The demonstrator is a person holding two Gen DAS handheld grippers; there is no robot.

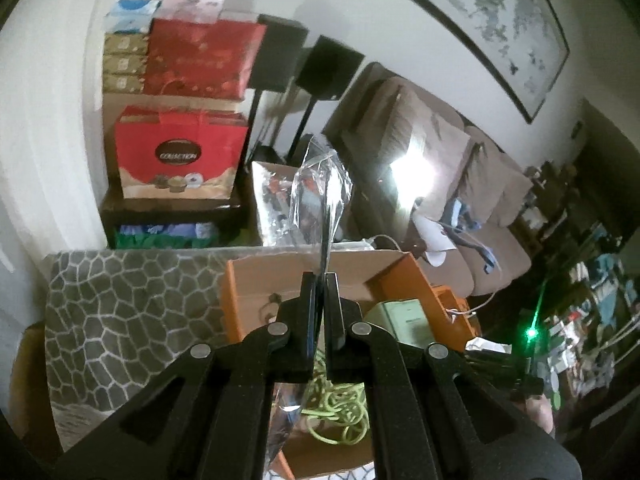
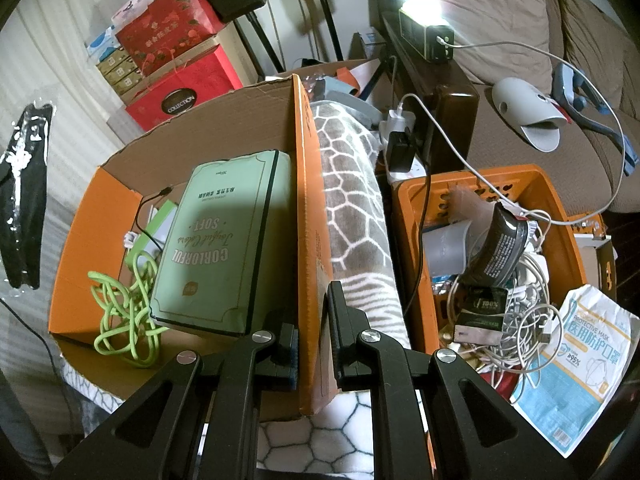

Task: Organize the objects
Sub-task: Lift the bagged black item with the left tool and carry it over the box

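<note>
My left gripper (image 1: 320, 280) is shut on a clear plastic packet (image 1: 323, 196) that sticks up from between its fingers, above the open orange cardboard box (image 1: 240, 280). The right wrist view shows that same packet (image 2: 24, 196) hanging at the far left with long black items inside. My right gripper (image 2: 316, 340) is shut on the box's right wall (image 2: 306, 200), one finger inside and one outside. In the box lie a pale green pack (image 2: 224, 240), a tangled green cord (image 2: 128, 312) and a black cable (image 2: 152, 204).
An orange plastic basket (image 2: 560, 216) right of the box holds tangled white cables, a black tube (image 2: 500, 244) and small packs. A mask packet (image 2: 580, 368) lies beside it. A grey patterned blanket (image 2: 352, 208) lies between box and basket. Red gift boxes (image 1: 180, 152) are stacked behind, with a sofa (image 1: 480, 208) to the right.
</note>
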